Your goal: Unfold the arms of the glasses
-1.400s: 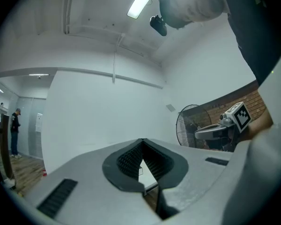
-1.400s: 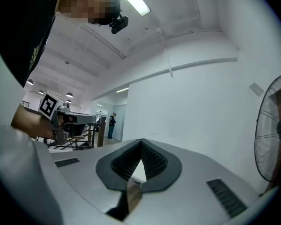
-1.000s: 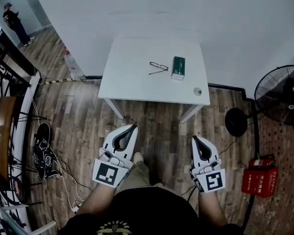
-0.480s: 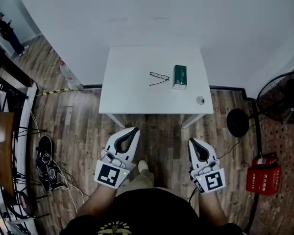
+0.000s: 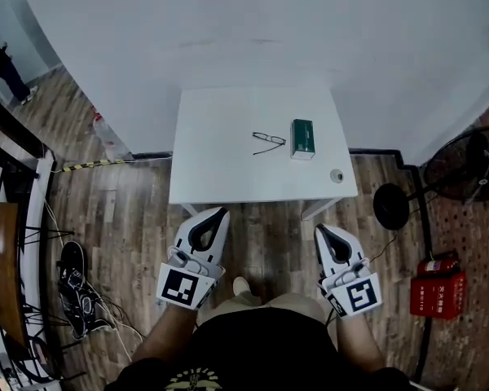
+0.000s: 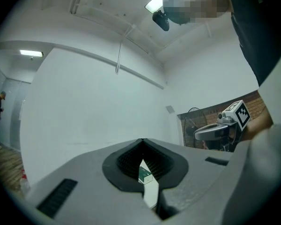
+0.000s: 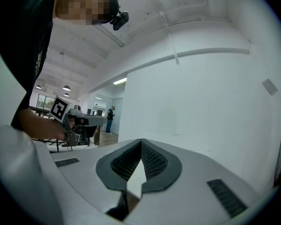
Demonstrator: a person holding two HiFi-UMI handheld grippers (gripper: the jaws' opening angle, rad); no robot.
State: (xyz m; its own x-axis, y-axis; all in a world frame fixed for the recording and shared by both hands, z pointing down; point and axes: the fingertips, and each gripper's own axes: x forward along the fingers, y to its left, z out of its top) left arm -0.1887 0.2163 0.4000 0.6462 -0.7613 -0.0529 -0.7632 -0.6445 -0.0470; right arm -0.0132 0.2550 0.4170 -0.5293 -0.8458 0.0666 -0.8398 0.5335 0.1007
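Note:
A pair of thin black-rimmed glasses (image 5: 268, 142) lies on the white table (image 5: 228, 169), its arms looking partly folded. A green box (image 5: 302, 138) lies just right of it. My left gripper (image 5: 221, 213) hangs in front of the table's near edge, shut and empty. My right gripper (image 5: 319, 229) is level with it on the right, also shut with nothing held. In the left gripper view the closed tips (image 6: 141, 140) frame the green box (image 6: 144, 175) on the table. The right gripper view shows its closed tips (image 7: 141, 140) against the white wall.
A small round grey object (image 5: 337, 175) sits at the table's near right corner. A standing fan (image 5: 464, 165) and a red box (image 5: 438, 294) are on the floor at the right. Shoes and cables (image 5: 73, 275) lie at the left beside a railing. A person (image 5: 0, 63) stands far left.
The table has drawn closer as I walk toward it. Both grippers have come forward with me and stay shut.

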